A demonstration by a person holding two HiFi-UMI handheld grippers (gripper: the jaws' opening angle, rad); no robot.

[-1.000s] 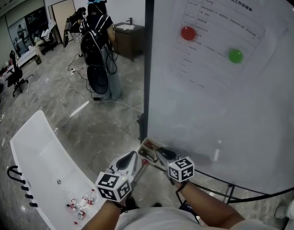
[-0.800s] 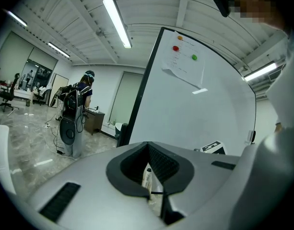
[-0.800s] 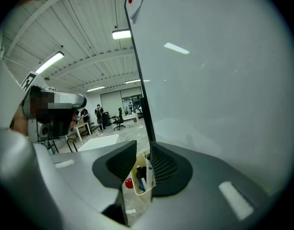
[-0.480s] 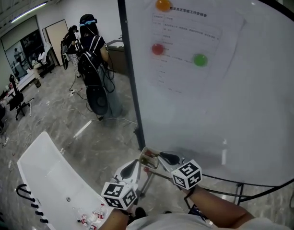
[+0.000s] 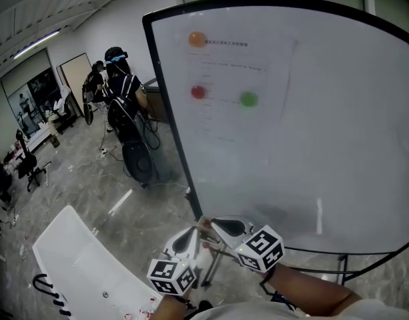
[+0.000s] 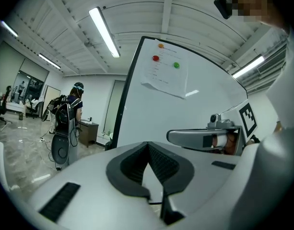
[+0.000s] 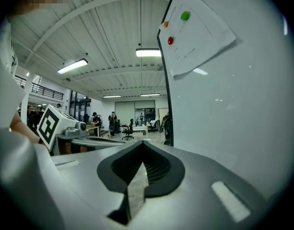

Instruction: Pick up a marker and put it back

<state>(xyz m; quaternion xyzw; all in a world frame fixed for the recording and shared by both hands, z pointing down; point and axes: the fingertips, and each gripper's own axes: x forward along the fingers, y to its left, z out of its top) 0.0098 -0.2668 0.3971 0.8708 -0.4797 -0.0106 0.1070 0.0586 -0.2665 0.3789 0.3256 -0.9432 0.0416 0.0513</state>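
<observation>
The head view alone is showing both tools together, low at the lower left corner of the whiteboard (image 5: 311,145), tips nearly meeting. The gripper views are showing the jaws better: the left gripper (image 6: 147,145) and the right gripper (image 7: 143,143) are each pressing their jaws together at the tips, nothing between. Bare floor is lying open leftward past the board's black edge, with a white table (image 5: 71,259) and a person with a backpack (image 5: 121,99) well apart. No view is showing the marker clearly, so I cannot tell where it lies or which way it points.
</observation>
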